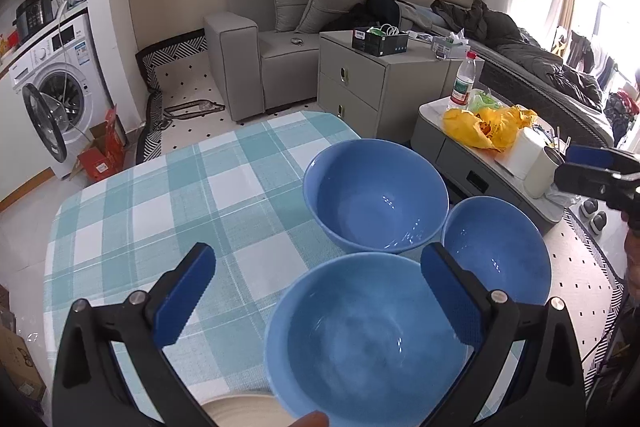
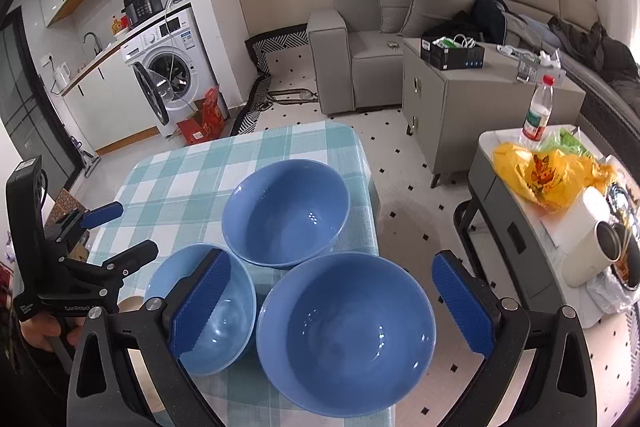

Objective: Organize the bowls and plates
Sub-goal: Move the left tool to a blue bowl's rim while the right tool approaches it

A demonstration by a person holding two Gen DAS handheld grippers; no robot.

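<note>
left claw (image 1: 316, 291) wide open, empty | right claw (image 2: 340, 303) wide open, empty | cream plate (image 1: 244, 407) left view only

A small worktop (image 2: 188, 179) covered in a teal and white checked cloth. Three empty blue bowls cluster at its right edge: a far bowl (image 2: 286, 213), a near right bowl (image 2: 346, 335) and a near left bowl (image 2: 224, 323), nearly touching. A cream plate (image 1: 244, 409) lies at the near edge.

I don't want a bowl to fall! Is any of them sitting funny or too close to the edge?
Yes. The blue bowl under the right hand-held gripper sits at the table corner, and its rim seems to poke out past the checked tablecloth over the floor. The other two bowls sit upright; nothing looks spilled or broken.
</note>
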